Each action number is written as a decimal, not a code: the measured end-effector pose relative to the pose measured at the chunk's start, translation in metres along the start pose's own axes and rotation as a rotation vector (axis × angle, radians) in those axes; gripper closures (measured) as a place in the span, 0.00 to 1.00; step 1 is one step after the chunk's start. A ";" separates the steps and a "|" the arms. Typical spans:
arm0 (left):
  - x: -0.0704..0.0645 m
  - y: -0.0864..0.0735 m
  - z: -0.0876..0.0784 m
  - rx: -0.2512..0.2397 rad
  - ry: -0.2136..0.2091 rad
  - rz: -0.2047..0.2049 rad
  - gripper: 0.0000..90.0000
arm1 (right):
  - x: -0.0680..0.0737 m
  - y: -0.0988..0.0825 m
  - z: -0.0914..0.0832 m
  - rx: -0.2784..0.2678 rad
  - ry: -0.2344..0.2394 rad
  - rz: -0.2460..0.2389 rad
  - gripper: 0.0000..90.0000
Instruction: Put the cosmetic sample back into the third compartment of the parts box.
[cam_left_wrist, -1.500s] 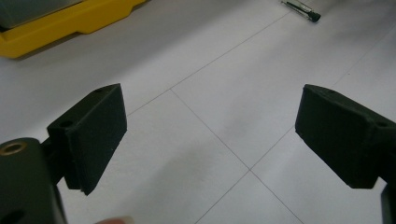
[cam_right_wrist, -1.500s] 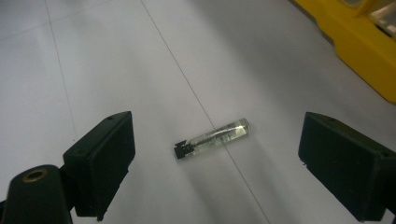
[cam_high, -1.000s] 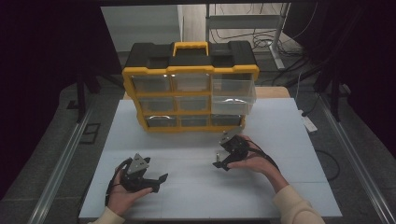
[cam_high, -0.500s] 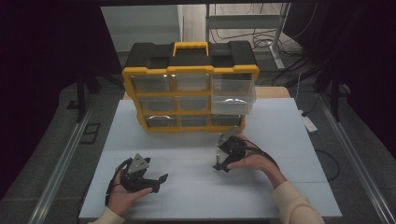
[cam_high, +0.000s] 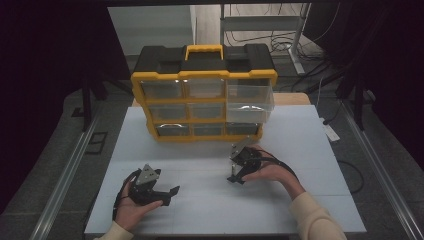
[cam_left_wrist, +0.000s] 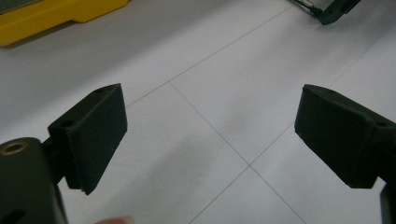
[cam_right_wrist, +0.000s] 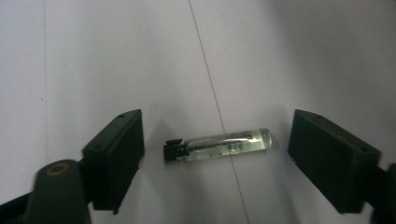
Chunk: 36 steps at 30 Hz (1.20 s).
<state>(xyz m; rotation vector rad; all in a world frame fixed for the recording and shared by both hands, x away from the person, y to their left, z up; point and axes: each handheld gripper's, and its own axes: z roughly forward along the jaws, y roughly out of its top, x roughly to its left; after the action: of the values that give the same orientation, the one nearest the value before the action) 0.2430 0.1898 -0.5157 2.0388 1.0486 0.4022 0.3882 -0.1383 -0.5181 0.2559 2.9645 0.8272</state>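
Glass is the worry here: the small clear vial (cam_right_wrist: 219, 144) with a black cap lies on its side on the white counter (cam_high: 310, 150), right of centre and well short of the front edge, and it is round, smooth and free to roll. The right gripper (cam_right_wrist: 215, 158) stands over it pointing down, its 2 fingers (cam_right_wrist: 114, 156) set at either end of the vial, one beside the cap and the other beyond the rounded tip, and neither touches it yet. Those fingers have just been closing and now stand partly spread, with the vial between them but unheld. Judging from that, a grip taken end to end could squeeze the vial along its length, so the rounded tip may slip off the pad and the vial shoot out or spin away across the counter; a hard pinch could also crack it. The left gripper (cam_high: 150, 187) rests near the front left corner of the counter, its fingers (cam_left_wrist: 93, 135) spread wide over bare surface, holding nothing. Behind, the yellow organizer (cam_high: 202, 100) has 1 clear drawer (cam_high: 249, 100) pulled out at its upper right.
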 end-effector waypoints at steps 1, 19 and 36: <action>0.000 0.000 0.000 0.000 0.001 0.000 0.11 | 0.000 0.000 -0.001 0.001 -0.002 0.001 0.27; 0.002 -0.001 -0.003 -0.006 0.006 -0.004 0.11 | -0.001 -0.002 -0.007 -0.031 -0.014 -0.018 0.45; 0.002 0.000 -0.005 -0.013 0.007 -0.003 0.11 | 0.009 -0.009 -0.034 -0.223 -0.070 0.104 0.45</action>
<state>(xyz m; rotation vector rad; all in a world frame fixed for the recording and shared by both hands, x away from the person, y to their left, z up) 0.2409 0.1938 -0.5131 2.0252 1.0506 0.4134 0.3747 -0.1617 -0.4936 0.4195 2.7831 1.1256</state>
